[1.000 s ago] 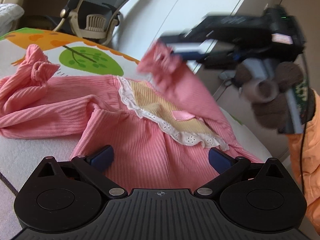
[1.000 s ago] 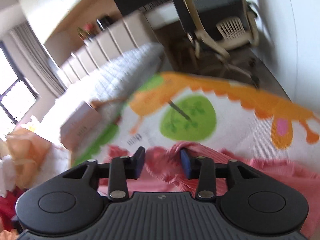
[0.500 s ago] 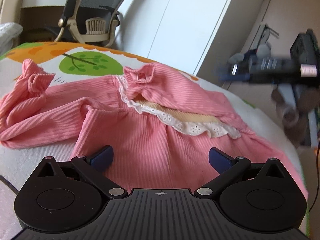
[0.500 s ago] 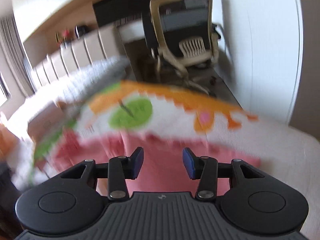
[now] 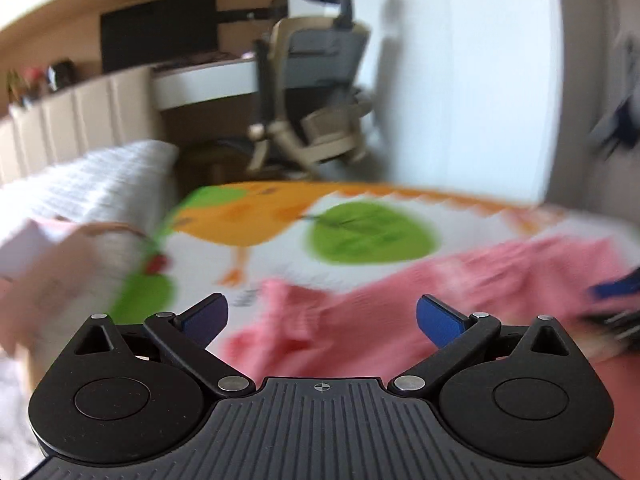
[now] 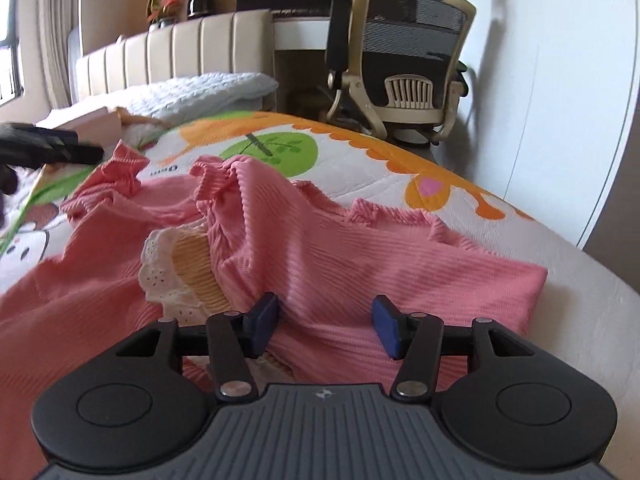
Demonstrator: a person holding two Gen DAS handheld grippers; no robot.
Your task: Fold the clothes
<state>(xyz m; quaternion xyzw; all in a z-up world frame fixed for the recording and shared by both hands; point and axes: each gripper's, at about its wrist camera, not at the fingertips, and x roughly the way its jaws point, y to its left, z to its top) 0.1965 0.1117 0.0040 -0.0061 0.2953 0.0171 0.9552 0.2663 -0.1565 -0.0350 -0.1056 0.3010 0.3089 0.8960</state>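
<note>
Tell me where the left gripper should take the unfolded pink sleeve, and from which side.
I would take the ruffled cuff of the pink ribbed dress. It lies bunched and raised off the cartoon-print sheet on the left, giving an edge to pinch. Come from the left, low along the bed, with the open left gripper.

Pink ribbed knit child's garment (image 6: 328,248), cream lace-trimmed yellow bib panel; lies rumpled on cartoon-print bed cover, one ruffled sleeve folded across chest, other sleeve bunched beyond.

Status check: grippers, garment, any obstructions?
Left gripper open, empty. Right gripper open, low over pink garment. One sleeve folded across chest. Nothing blocking.
</note>
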